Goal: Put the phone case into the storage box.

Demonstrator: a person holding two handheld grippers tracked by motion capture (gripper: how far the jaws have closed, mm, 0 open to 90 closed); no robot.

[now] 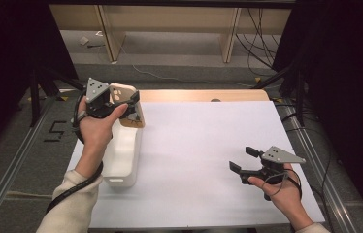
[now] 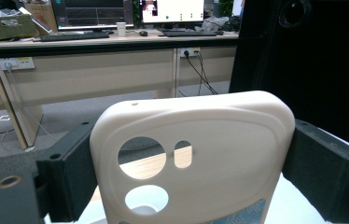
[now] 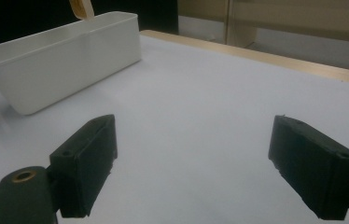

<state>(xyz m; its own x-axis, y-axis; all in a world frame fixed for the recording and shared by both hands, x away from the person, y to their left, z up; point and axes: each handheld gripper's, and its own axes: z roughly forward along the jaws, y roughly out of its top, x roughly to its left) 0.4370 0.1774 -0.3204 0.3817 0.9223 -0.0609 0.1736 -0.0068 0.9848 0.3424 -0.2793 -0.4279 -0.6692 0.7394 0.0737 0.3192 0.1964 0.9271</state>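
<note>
- Cream-coloured, rounded plastic phone case (image 2: pixel 196 158) with three camera cut-outs stands between the left gripper (image 1: pixel 121 104) fingers (image 2: pixel 67 172), which are clamped on its two side edges; its top edge rises above the fingertips.
- Seen from the high view, that case (image 1: pixel 123 97) is held in the air just over the far end of a long white rectangular plastic bin (image 1: pixel 121 155), its lower edge near the bin's far rim.
- Right gripper (image 1: pixel 242 160) fingers (image 3: pixel 86 158) stand wide apart with nothing between them, only bare white sheet beneath.
- From those fingers, the bin (image 3: pixel 60 60) lies well apart, ahead and to the left in the right gripper view, and the case's lower corner (image 3: pixel 81 9) shows above its far rim.
- White sheet (image 1: pixel 208 145) covering the bench spreads open between the right fingers and the bin, giving free room to move.
- Bench's wooden far edge (image 1: pixel 204 94) runs beyond the sheet; the sheet's right edge lies just beside the right hand (image 1: pixel 286 194).
- Bin's long outer wall sits close to the sheet's left edge, under the left hand (image 1: pixel 97 128).
</note>
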